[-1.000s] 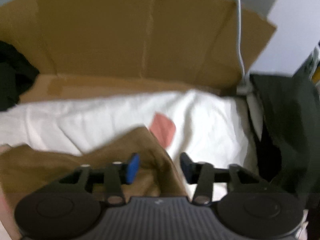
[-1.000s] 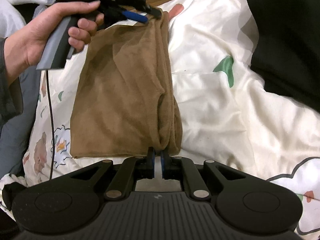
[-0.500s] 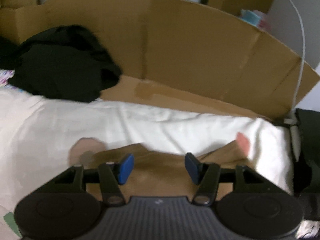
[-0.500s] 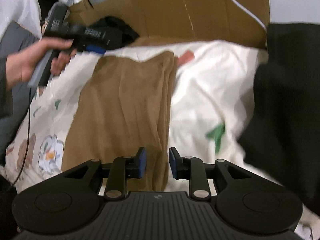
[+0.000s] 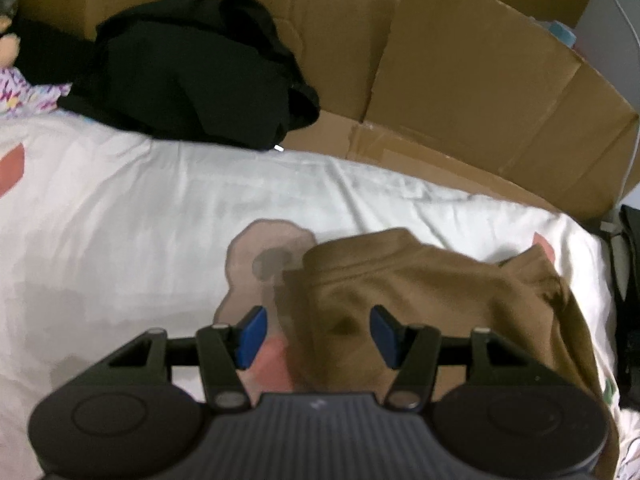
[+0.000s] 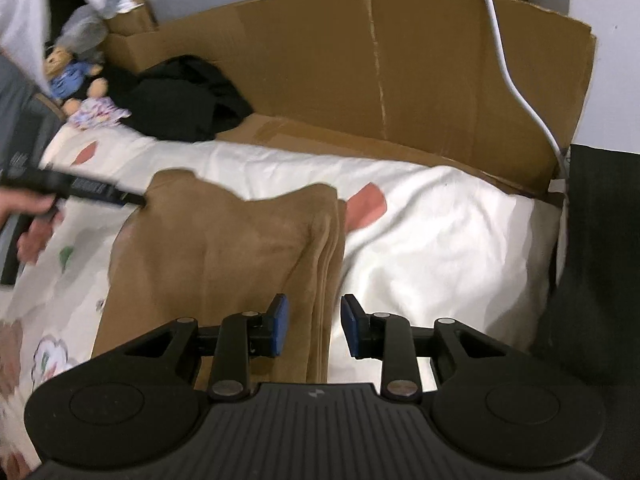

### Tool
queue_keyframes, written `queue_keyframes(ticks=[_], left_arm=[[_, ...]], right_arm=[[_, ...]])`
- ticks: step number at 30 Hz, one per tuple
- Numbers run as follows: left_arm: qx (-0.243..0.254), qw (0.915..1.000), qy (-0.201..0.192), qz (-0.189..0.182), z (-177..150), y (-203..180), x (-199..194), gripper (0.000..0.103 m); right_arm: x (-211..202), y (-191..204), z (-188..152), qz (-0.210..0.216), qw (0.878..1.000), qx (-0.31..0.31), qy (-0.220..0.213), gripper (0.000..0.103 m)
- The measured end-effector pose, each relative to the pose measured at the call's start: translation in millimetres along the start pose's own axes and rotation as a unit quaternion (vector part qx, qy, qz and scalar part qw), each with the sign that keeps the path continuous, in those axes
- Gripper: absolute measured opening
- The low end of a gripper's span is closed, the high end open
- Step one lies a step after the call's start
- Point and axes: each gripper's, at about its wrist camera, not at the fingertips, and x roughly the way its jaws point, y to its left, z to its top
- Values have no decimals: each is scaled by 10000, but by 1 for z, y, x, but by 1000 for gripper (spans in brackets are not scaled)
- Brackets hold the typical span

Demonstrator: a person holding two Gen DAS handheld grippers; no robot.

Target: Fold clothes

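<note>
Both grippers have let go since a second ago: then the right one pinched the near hem and the left held the far corner; now each stands wide and empty. Left gripper hovers low over the far left corner of the brown garment, jaws well apart, cloth partly between them but not gripped. Right gripper sits above the stacked right-hand fold edge, jaws astride it, nothing clamped. Garment lies flat on the printed bedsheet, folded lengthwise into a long strip, layered edges to the right. Black clothing pile rests against the cardboard wall, well apart from the work.

Judgement: next is likely the crosswise fold. Done well, each gripper would take one corner of the same end through all layers, lift evenly, and lay it on the opposite end with edges matched.
</note>
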Motion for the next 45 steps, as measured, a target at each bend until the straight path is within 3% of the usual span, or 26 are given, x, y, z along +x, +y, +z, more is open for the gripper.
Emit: queue_keyframes(ticks=[3, 8, 15, 17, 18, 20, 25, 30, 35, 40, 45], left_arm=[[-74, 9999, 15, -86, -4, 9, 6, 61], [-749, 9961, 140, -439, -10, 29, 18, 62], [-853, 9937, 82, -723, -13, 34, 28, 62], [-800, 9939, 47, -752, -13, 33, 31, 63], [-777, 9941, 32, -755, -13, 33, 32, 65], [-723, 9943, 20, -784, -14, 32, 34, 67], [-547, 9958, 39, -735, -18, 33, 39, 67], [-548, 9978, -188, -309, -12, 39, 30, 66], [-720, 9962, -370, -308, -5, 51, 20, 66], [-724, 9957, -428, -392, -3, 50, 16, 66], [-527, 9967, -278, -558, -16, 45, 9, 66]], right_arm=[[10, -2, 5, -11, 10000, 44, 44, 32], [35, -1, 15, -104, 9998, 68, 135, 32], [66, 6, 30, -165, 9996, -96, 215, 32], [71, 7, 32, -216, 9992, -230, 263, 26], [74, 7, 33, -241, 9989, -297, 287, 12], [79, 8, 36, -291, 9981, -430, 334, 10], [91, 9, 41, -410, 9956, -729, 433, 9], [89, -5, 51, -586, 9956, -666, 290, 9], [71, -23, 62, -786, 9964, -303, -52, 10], [60, -21, 57, -407, 9990, -202, 21, 12], [58, -9, 37, 22, 9984, -278, 497, 39]])
